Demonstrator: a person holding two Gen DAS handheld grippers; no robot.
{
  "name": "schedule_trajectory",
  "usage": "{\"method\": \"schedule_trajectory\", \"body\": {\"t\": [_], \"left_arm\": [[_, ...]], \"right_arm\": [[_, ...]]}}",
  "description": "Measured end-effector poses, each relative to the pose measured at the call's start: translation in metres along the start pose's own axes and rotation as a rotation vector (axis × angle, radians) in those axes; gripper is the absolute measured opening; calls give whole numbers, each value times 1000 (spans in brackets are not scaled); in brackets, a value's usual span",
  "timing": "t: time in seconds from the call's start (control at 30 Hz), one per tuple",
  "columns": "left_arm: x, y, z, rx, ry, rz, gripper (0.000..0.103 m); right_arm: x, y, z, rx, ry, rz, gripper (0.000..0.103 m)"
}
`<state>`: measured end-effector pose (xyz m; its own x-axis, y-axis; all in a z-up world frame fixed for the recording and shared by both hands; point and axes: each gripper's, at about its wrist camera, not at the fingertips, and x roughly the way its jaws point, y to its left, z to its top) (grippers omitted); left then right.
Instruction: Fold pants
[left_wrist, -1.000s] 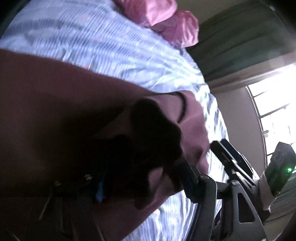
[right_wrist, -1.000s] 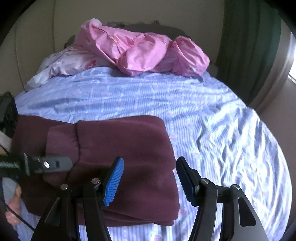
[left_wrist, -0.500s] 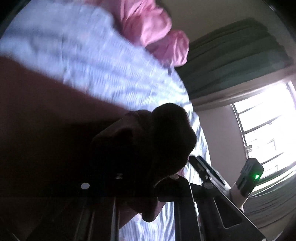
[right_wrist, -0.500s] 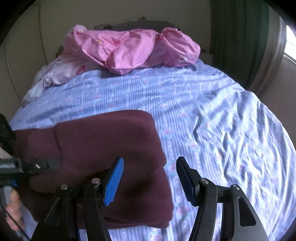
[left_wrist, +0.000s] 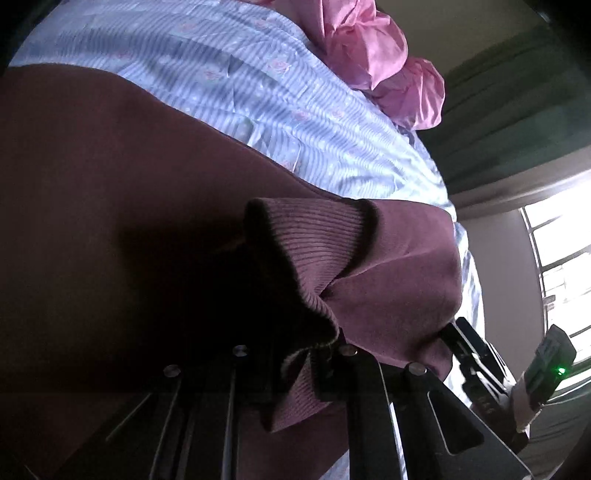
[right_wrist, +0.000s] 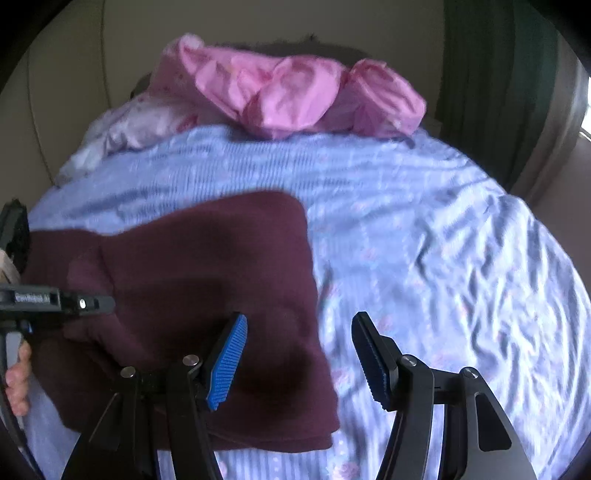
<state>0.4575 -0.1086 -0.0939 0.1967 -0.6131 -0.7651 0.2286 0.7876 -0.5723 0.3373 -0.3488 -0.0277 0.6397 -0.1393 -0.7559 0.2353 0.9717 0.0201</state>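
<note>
Black right tool (right_wrist: 297, 356), blue ribbed pads (right_wrist: 227, 363)

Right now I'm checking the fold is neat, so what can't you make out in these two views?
- Left hand-held gripper fingertips: left wrist view, buried under the ribbed cuff.
- Pants lower layers: right wrist view, covered by the top fold.
- Pants' left end: right wrist view, cut off by the frame edge.
- Blue sheet print: motion-blurred.

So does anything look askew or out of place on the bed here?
Nothing damaged or spilled. The maroon pants lie folded on the striped sheet; the ribbed cuff is bunched up in the left gripper. Crumpled pink bedding sits at the far end.
</note>
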Motion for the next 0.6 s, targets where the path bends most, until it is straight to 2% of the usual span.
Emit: {"method": "schedule_trajectory", "body": {"t": [0.2,0.27,0.33,0.37,0.43,0.53,0.6], "left_arm": [[-4,-9,2,26,3,75,24],[0,-17,3,57,4,97,25],[4,-18,5,61,12,107,27],[5,-18,7,57,17,109,30],[3,-15,8,44,37,106,33],[-3,-16,13,41,76,88,40],[-19,-23,14,62,72,118,41]], "right_arm": [[22,-12,-3,59,80,9,61],[10,-14,7,68,22,9,61],[-4,-13,24,76,-105,4,61],[-3,-12,30,82,-120,8,61],[21,-9,49,92,-71,7,60],[62,-9,55,91,57,-61,60],[70,-5,52,54,76,-104,60]]}}
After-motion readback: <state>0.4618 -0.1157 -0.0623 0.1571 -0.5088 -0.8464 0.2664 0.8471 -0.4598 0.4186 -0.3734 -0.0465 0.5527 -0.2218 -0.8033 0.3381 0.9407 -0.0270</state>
